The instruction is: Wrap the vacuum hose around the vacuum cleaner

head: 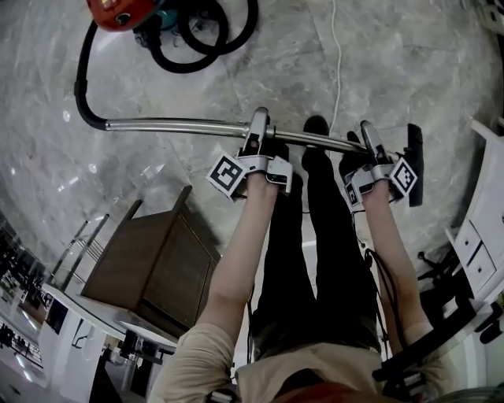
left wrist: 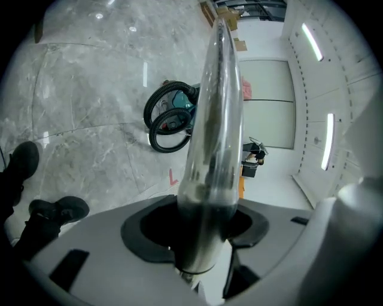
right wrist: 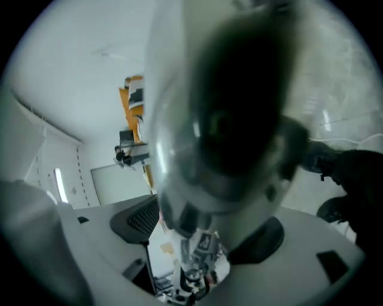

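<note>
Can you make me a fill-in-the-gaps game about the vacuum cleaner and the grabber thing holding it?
1. The round plastic vacuum cleaner body at the top of the head view is coloured ____.
2. The flexible hose looped beside it is coloured ____.
3. The left gripper is shut on a long shiny tube made of ____.

Missing words: red; black; metal.
</note>
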The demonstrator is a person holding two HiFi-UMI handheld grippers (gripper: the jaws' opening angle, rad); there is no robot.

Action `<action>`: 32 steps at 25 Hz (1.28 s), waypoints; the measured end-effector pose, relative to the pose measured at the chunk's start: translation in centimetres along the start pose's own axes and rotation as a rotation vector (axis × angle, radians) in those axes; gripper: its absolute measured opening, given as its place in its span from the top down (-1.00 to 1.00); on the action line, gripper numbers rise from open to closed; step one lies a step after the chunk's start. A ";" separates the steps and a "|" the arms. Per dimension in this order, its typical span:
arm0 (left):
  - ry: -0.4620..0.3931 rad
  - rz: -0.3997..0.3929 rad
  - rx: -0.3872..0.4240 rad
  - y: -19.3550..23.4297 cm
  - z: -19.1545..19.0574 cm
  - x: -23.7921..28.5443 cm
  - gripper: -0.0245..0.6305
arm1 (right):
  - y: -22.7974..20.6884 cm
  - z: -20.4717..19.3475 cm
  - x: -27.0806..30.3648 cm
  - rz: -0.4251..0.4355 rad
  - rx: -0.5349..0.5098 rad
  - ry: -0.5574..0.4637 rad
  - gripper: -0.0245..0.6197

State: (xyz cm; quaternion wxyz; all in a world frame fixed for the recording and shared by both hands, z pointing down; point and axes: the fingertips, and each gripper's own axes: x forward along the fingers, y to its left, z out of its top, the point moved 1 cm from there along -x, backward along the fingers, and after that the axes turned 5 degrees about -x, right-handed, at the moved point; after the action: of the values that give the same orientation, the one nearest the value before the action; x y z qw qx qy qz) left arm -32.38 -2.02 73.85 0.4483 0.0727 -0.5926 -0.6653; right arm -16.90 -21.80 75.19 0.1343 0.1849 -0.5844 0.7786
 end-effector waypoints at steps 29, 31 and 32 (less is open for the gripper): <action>0.834 0.225 0.421 0.2 -9.9 0.7 -0.11 | 13.2 8.9 2.1 -0.077 -0.448 0.134 0.60; 0.930 0.289 0.540 0.1 -9.5 -2.4 -0.11 | 15.8 9.5 2.7 -0.087 -0.526 0.135 0.60; 0.973 0.311 0.584 0.0 -9.4 -3.6 -0.11 | 17.4 9.9 3.0 -0.091 -0.567 0.134 0.60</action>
State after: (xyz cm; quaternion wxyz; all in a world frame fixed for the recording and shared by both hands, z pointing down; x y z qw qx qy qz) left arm -24.41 -6.33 69.57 0.7226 0.4020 -0.4811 -0.2911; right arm -25.69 -36.16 64.04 0.2538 0.1140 -0.7594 0.5881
